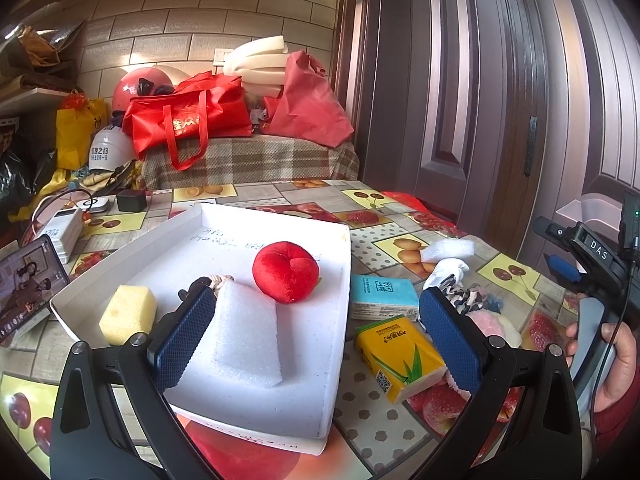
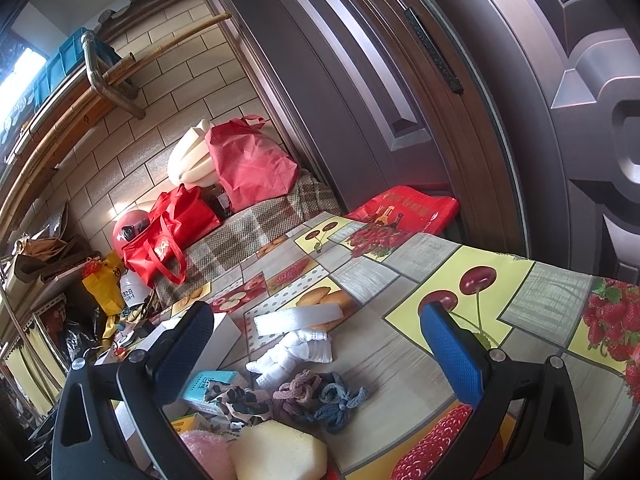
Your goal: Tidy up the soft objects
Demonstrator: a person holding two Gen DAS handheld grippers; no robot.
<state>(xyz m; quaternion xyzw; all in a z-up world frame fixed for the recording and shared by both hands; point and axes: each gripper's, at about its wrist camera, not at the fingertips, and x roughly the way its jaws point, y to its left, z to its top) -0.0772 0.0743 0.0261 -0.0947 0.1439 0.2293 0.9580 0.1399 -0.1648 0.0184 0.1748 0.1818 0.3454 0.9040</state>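
Note:
A white box lid point(image 1: 340, 304) lies on the table and holds a red plush ball point(image 1: 285, 271), a yellow sponge point(image 1: 127, 314), a white foam slab point(image 1: 245, 332) and a small braided item point(image 1: 218, 280). My left gripper point(image 1: 316, 336) is open and empty, just above the lid's near right part. To the right of the lid lie a teal tissue pack point(image 1: 382, 296), a yellow tissue pack point(image 1: 398, 356), a white foam block point(image 2: 298, 319), a white sock point(image 2: 294, 354), knitted scrunchies point(image 2: 320, 398), a pink fluffy item point(image 2: 206, 454) and a pale yellow sponge point(image 2: 276, 454). My right gripper point(image 2: 316, 356) is open and empty above this pile.
The table has a fruit-print cloth point(image 2: 460, 280). A phone point(image 1: 24, 280), a power bank point(image 1: 64, 232) and a black charger point(image 1: 131, 200) sit at the far left. Red bags point(image 1: 188, 120) and a helmet point(image 1: 138, 86) are piled behind the table. A brown door point(image 1: 500, 100) is on the right.

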